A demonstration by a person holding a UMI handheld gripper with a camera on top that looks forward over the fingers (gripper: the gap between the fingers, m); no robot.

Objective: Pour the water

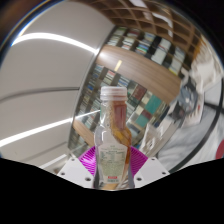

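Note:
A clear plastic bottle with a white cap and a pale printed label stands upright between my fingers, held up in the air. My gripper is shut on the bottle: both magenta pads press against its label sides. The bottle's lower part runs down out of view between the fingers. Only the pads' upper edges show either side of the bottle.
Behind the bottle is a room seen from a tilted angle: a white ceiling with long light strips, a curved wooden band and shelves with goods beyond it. No cup or table shows.

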